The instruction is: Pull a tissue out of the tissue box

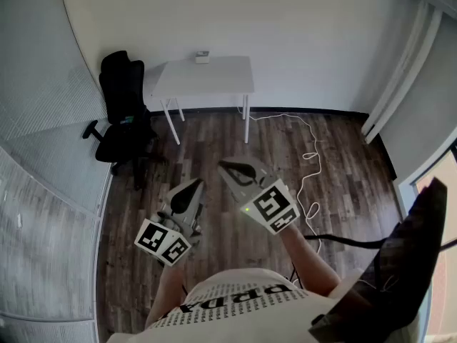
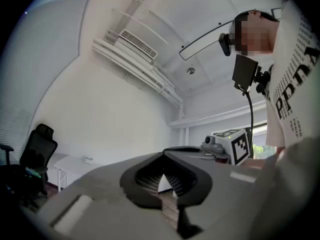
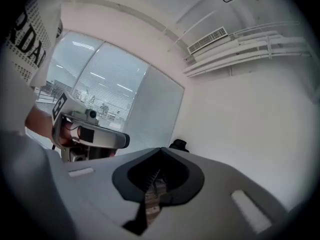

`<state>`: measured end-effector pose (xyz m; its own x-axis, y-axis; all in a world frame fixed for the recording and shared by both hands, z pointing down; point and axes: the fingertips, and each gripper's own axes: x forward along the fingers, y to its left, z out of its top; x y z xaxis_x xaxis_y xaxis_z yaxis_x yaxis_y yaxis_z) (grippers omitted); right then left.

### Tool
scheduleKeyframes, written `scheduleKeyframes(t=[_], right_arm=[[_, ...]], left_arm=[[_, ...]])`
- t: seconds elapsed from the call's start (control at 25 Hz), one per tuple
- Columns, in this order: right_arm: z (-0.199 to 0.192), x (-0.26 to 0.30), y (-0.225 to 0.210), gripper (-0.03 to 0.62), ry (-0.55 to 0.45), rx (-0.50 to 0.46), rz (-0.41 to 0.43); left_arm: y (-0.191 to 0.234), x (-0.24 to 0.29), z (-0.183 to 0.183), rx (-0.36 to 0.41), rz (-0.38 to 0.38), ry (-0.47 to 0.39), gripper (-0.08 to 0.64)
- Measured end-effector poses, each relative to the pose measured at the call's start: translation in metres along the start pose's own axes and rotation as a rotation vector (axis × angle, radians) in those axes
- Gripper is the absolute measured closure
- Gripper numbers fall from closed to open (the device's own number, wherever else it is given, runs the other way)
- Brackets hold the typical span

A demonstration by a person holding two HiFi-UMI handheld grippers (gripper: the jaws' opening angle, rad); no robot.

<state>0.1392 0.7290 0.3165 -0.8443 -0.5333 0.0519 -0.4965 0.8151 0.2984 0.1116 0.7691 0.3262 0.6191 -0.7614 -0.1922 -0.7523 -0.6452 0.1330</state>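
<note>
1. The white table (image 1: 228, 77) stands against the far wall, with a black office chair (image 1: 123, 109) just left of it and a white cable (image 1: 311, 164) trailing to its right.
2. Wooden floor (image 1: 214, 138) stretches from the table to the left gripper (image 1: 193, 188) and right gripper (image 1: 230, 167). Both have their jaws together and hold nothing.
3. The tissue box (image 1: 203, 56), small and pale, sits at the table's back edge.

Saw white rectangular thin-legged table (image 1: 214, 77) against plain white wall (image 1: 285, 34). Noted black wheeled office chair (image 1: 123, 109) just left of it, on dark wood-plank floor (image 1: 343, 141). Spotted thin white cable (image 1: 312, 166) snaking over floor right of table. Logged white slatted air vent (image 2: 139, 44) high on wall.
</note>
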Motion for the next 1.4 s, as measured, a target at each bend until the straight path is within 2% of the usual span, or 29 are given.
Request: scheduleKeyframes(t=[0.44, 0.96, 1.12, 1.4], right_arm=[[0.002, 0.001, -0.008, 0.584, -0.033, 0.060, -0.014], [0.001, -0.001, 0.001, 0.584, -0.014, 0.047, -0.012], [0.004, 0.004, 0.005, 0.583, 0.003, 0.038, -0.018], [0.005, 0.010, 0.025, 0.583, 0.014, 0.042, -0.039]], left_arm=[[0.002, 0.004, 0.001, 0.000, -0.005, 0.000, 0.571], [0.001, -0.003, 0.003, 0.003, -0.005, 0.005, 0.571], [0.003, -0.006, 0.006, 0.015, -0.027, 0.014, 0.571], [0.002, -0.028, 0.003, -0.008, -0.059, 0.021, 0.571]])
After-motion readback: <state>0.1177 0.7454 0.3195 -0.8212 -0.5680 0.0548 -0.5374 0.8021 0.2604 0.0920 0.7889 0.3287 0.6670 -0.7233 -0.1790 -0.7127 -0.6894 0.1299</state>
